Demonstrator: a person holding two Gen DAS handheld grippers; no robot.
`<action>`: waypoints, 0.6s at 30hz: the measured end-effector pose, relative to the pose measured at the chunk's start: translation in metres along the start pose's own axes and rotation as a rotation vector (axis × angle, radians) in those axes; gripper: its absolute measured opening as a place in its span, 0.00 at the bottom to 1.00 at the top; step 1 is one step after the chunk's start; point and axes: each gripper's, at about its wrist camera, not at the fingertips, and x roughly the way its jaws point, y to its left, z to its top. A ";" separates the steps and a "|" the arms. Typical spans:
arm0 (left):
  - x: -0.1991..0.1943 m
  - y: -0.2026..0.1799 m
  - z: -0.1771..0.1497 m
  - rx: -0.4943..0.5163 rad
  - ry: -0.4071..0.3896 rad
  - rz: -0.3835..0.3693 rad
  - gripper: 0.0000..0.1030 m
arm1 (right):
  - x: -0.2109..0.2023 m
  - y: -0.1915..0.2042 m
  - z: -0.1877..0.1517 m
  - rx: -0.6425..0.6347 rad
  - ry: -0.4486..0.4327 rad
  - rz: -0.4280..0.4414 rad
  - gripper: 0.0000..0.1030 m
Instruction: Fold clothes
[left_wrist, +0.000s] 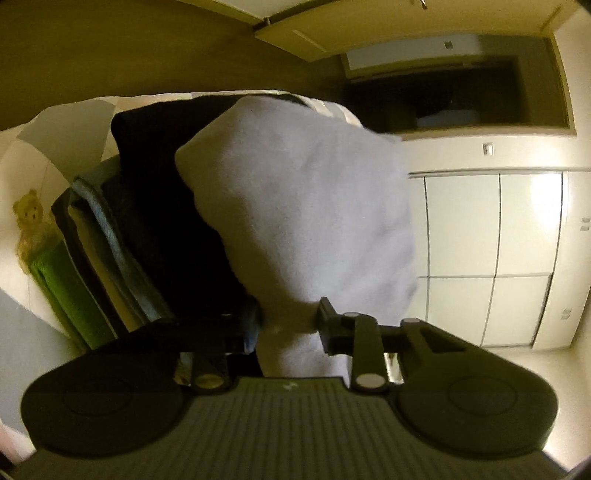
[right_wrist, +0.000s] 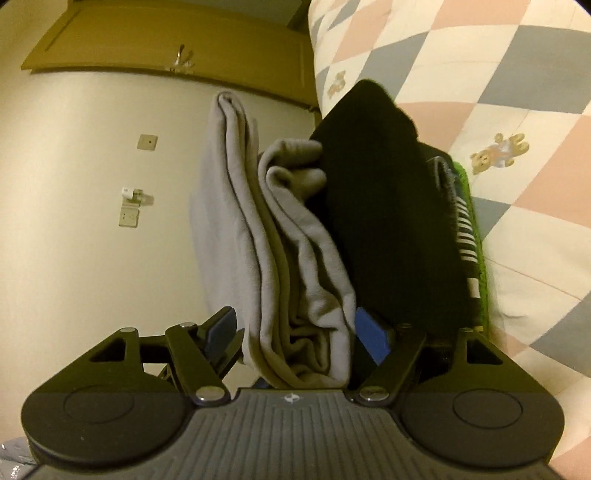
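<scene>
Both grippers clamp the folded grey cloth (right_wrist: 295, 258): the left gripper (left_wrist: 288, 328) and the right gripper (right_wrist: 295, 332) each pinch one end. It lies on the stack of clothes (right_wrist: 388, 221), on the quilt (right_wrist: 517, 92). I think it is best to lower both ends level, then let go together.

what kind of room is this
Most likely a bedroom at home. A patchwork quilt printed with teddy bears covers what looks like a bed, a stack of folded clothes lies against it, and white built-in closet doors line the wall.
</scene>
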 end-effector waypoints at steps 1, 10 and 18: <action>-0.005 -0.006 0.000 0.006 -0.003 -0.012 0.23 | -0.001 0.001 0.000 0.008 0.009 0.005 0.73; -0.019 -0.018 0.003 -0.036 0.014 -0.007 0.23 | 0.005 -0.028 -0.022 0.351 0.081 0.201 0.89; -0.023 -0.019 0.003 -0.017 0.000 0.075 0.47 | 0.025 -0.027 -0.031 0.377 0.118 0.211 0.30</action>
